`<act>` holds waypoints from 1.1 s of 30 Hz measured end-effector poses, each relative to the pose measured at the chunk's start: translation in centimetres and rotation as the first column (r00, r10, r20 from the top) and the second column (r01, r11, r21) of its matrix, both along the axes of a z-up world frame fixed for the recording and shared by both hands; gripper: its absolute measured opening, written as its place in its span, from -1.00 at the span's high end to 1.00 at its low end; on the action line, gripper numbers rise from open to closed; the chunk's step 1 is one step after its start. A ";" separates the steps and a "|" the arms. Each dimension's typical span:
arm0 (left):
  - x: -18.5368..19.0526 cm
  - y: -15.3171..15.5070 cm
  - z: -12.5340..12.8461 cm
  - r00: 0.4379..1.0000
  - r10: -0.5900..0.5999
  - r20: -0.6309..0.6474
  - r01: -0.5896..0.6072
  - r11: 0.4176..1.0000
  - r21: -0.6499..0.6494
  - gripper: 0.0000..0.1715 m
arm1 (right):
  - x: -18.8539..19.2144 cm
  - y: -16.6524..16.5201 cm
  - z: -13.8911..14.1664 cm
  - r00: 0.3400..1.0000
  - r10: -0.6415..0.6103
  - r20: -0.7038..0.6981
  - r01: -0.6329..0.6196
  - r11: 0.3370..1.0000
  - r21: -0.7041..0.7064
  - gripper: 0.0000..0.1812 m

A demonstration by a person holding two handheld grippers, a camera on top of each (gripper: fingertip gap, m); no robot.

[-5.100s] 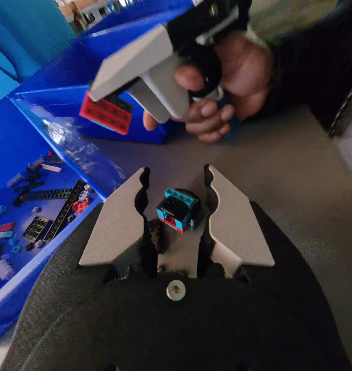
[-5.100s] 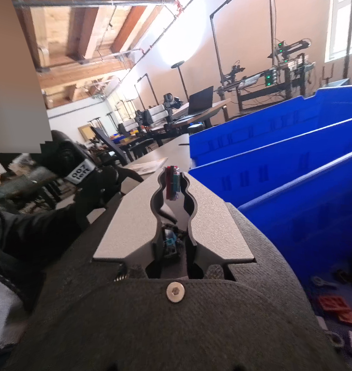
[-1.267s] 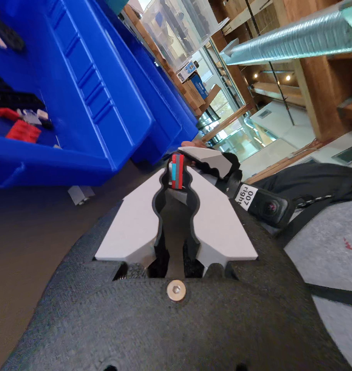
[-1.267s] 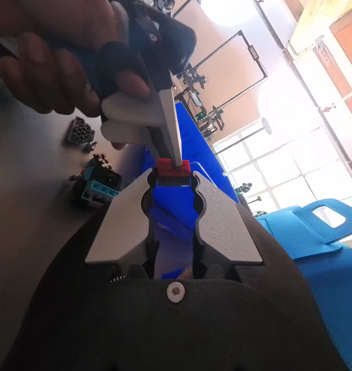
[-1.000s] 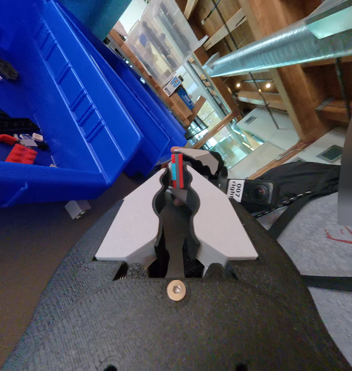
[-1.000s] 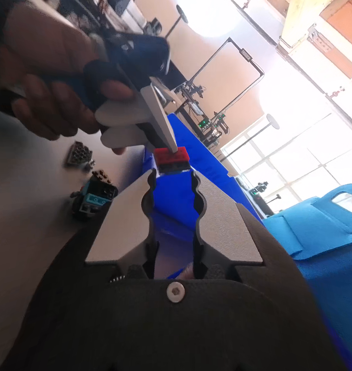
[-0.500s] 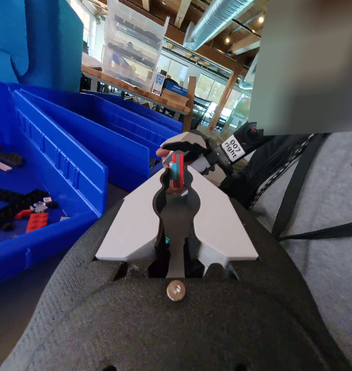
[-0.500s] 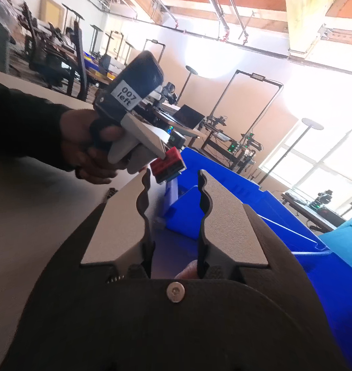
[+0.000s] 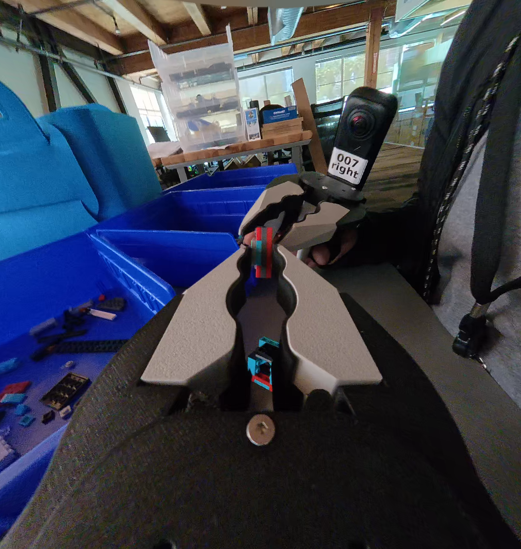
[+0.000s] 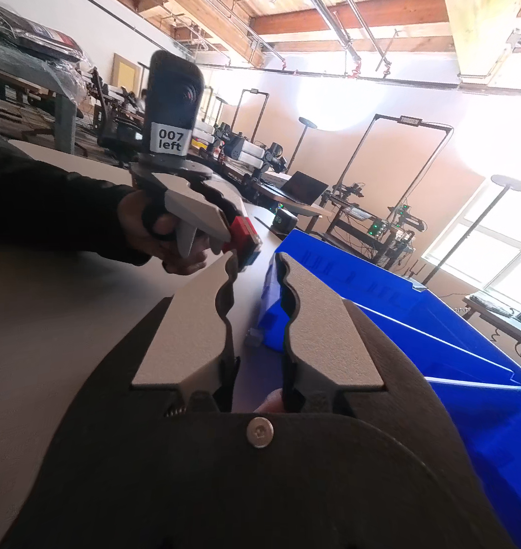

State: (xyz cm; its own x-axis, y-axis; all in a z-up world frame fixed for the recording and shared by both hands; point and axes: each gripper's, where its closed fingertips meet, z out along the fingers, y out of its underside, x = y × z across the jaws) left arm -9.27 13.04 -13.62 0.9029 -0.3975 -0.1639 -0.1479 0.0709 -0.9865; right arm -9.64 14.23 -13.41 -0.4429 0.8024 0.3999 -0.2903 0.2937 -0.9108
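My left gripper [image 9: 262, 252] is shut on a thin stack of red, teal and grey plates [image 9: 262, 258], held edge-on above the table. My right gripper [image 10: 257, 258] is open and empty, its left fingertip just below and beside the stack [image 10: 243, 237]. In the left wrist view the right gripper [image 9: 278, 228] hangs open right behind the stack. In the right wrist view the left gripper [image 10: 238, 228] pinches the stack from the left. A small teal, black and red brick assembly [image 9: 260, 365] stands on the grey table [image 9: 372, 297], seen between my left fingers.
Blue bins [image 9: 170, 237] line the left side; the nearest bin [image 9: 152, 285] holds several loose bricks and plates [image 9: 75, 341]. In the right wrist view the bins [image 10: 386, 320] lie to the right, with a small grey piece [image 10: 253, 337] beside them. A person's dark sleeve [image 10: 45, 214] reaches in. Only a small space, under 4 cm, lies between the two pairs of fingers.
Five seconds ago my right gripper held the stack and my left was open; now the left holds it. Over the last second the right jaws opened and drew back as both grippers levelled out.
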 end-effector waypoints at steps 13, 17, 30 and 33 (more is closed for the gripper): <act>0.4 -0.5 0.3 0.996 -0.003 -0.086 0.007 0.999 0.045 0.83 | 0.3 -0.9 -0.3 0.999 0.010 -0.044 -0.007 0.997 0.072 0.87; 0.6 -0.5 0.3 0.995 -0.007 -0.095 0.012 0.999 0.053 0.83 | 0.4 -0.8 -0.1 0.999 0.007 -0.049 -0.004 0.998 0.062 0.80; 1.1 -0.9 0.5 0.997 -0.056 -0.058 0.060 0.996 0.063 0.83 | 0.9 -1.5 -0.1 0.997 0.068 -0.042 -0.066 0.997 0.045 0.85; 0.9 -0.7 0.4 0.998 -0.048 -0.046 0.051 0.997 0.053 0.82 | 0.7 -1.4 -0.1 0.998 0.041 -0.056 -0.037 0.997 0.073 0.86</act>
State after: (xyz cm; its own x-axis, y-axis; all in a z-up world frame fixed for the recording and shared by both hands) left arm -8.37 12.35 -13.22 0.8737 -0.4308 -0.2259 -0.1865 0.1322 -0.9735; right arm -8.94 12.87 -13.55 -0.4480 0.7534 0.4813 -0.3537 0.3451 -0.8694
